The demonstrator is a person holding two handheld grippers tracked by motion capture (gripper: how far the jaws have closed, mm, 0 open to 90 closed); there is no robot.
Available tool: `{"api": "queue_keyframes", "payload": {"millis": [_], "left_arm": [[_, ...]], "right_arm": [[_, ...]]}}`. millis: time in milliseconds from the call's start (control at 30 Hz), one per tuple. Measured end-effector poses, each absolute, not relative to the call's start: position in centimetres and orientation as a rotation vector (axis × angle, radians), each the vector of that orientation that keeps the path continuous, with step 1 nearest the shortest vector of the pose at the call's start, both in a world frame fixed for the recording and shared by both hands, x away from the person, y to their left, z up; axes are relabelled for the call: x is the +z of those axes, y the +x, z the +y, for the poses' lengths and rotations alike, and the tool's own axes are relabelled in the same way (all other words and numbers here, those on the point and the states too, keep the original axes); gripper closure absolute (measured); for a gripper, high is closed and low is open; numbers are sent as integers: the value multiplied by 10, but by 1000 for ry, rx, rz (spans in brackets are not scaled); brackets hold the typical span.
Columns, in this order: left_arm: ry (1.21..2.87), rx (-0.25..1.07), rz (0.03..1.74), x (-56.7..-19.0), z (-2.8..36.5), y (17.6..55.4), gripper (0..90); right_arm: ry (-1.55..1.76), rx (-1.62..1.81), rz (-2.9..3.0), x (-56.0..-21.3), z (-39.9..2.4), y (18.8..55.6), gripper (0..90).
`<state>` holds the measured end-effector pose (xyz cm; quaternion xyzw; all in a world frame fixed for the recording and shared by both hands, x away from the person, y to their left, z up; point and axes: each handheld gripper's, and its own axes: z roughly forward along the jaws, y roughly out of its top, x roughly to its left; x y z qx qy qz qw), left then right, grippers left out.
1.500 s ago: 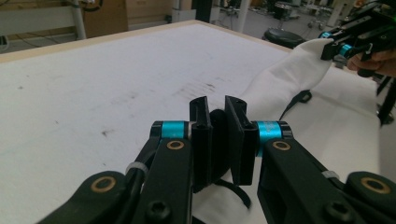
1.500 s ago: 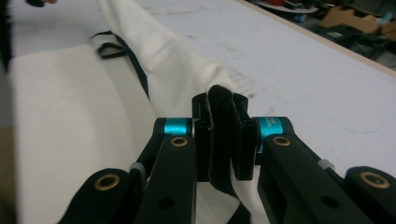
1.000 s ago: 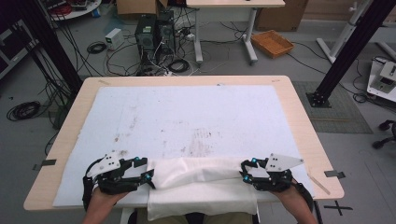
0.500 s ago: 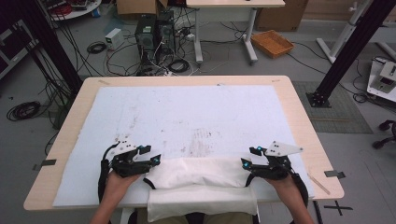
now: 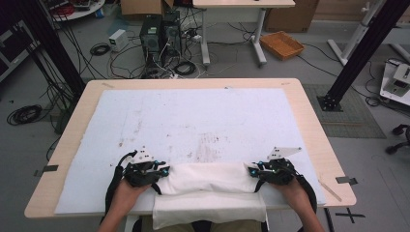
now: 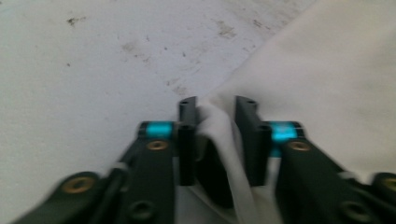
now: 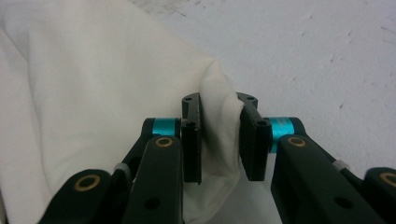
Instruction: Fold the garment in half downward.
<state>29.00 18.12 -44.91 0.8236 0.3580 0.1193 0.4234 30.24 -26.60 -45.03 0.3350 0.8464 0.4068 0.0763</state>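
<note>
A folded white cloth lies at the near edge of the counter, its long axis running left to right, with its lower layer hanging over the edge. The left tool and right tool each pinch an upper corner of it. Since the earlier frames both tools have moved forward, away from the edge, and the cloth's top fold looks flatter and wider.

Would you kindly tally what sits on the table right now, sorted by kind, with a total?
White cloth: 1, its two near corners pinched.
Tongs: 2, the left tongs and the right tongs, each closed on a corner of the cloth.
White table mat: 1, stained.
Total: 4.
</note>
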Motion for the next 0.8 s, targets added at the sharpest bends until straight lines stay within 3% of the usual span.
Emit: {"api": "queue_keyframes", "payload": {"millis": [200,567,667,767,800], "left_arm": [[1941,331,963,-441,186,301,788],[1817,493,1014,-413,170,363,789],[1815,535,1011,-413,168,367,787],[1757,593,1042,-412,164,362,719],[1743,596,1041,-411,166,358,556]], "right_arm": [[927,1125,2433,-440,-264,308,782],[1050,1095,2209,-421,-271,373,779],[1052,1085,2195,-421,-270,376,777],[1064,1070,2190,-423,-270,376,731],[1088,1039,2178,-423,-271,374,571]]}}
